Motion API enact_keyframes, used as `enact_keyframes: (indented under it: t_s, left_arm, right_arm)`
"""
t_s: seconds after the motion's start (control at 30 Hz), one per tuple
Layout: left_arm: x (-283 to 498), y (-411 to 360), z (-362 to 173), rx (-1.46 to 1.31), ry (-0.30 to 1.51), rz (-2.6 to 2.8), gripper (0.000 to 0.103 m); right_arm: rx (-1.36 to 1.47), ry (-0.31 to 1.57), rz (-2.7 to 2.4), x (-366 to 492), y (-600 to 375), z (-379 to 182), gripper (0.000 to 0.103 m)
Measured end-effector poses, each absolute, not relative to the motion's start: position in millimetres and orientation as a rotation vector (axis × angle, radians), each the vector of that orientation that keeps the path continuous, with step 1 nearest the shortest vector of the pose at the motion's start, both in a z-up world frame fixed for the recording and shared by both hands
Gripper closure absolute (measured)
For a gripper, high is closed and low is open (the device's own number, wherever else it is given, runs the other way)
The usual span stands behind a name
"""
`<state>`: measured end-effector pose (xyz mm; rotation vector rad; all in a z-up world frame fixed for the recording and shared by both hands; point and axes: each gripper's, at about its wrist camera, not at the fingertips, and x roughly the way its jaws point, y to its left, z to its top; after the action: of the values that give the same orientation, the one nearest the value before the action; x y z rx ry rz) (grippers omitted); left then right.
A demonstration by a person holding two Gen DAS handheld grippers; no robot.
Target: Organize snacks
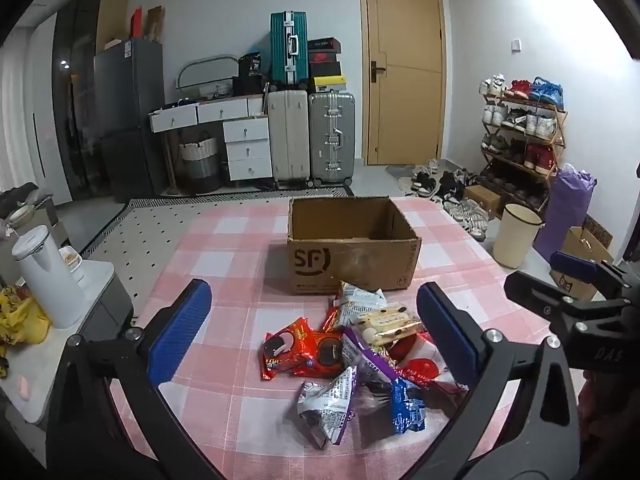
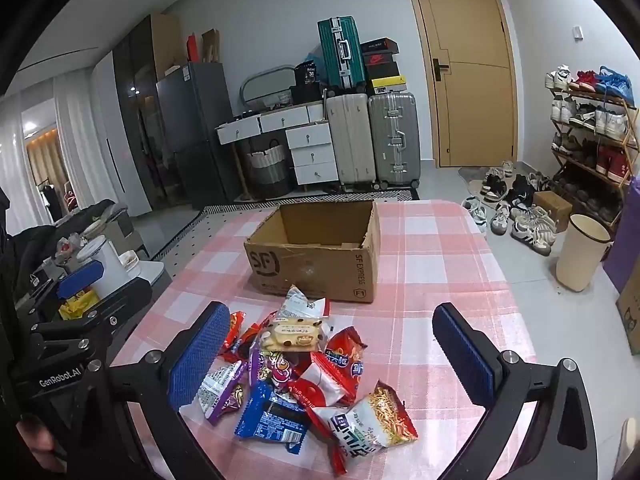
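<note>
We see a table under a pink-and-white checked cloth (image 1: 224, 248), filling the lower middle of both views. At centre frame an open cardboard box (image 1: 352, 264) stands upright on the cloth, its top open, "SF" printed on the near wall; what we can see of its inside looks bare.

Just below the box, lower centre, lies a loose heap of snack packets (image 1: 360, 356), packets overlapping one another. In the left wrist view we pick out two red cookie packs (image 1: 300, 352) on the heap's left edge, a pale cake packet (image 1: 392, 322) on top toward the box, and a blue packet (image 1: 408, 406) at the lower right. The right wrist view adds a noodle-snack bag (image 2: 372, 420) at the heap's lower right.

Left gripper (image 1: 314, 334): jaws spread wide, blue pads well apart, nothing between them touching; it hangs over the heap, tilted downward.

Right gripper (image 2: 328, 358): jaws likewise spread wide, holding nothing, over the heap's right part. Each gripper shows at the edge of the other's view.

Background, upper frame: stacked suitcases (image 1: 310, 108), a wooden door (image 1: 404, 68), a shoe rack (image 1: 524, 132) at right, and a cream bin (image 1: 516, 236) on the floor.
</note>
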<state>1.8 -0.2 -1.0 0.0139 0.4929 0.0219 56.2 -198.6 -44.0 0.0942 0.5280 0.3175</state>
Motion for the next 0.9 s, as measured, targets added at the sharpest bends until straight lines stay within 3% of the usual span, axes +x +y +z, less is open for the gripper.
enact_keyframes:
  t_s: [0.9]
  left_arm:
    - [2, 6, -5, -0.021, 0.498, 0.006, 0.000]
  right_arm:
    - [0.111, 0.559, 0.328, 62, -200, -53, 0.000]
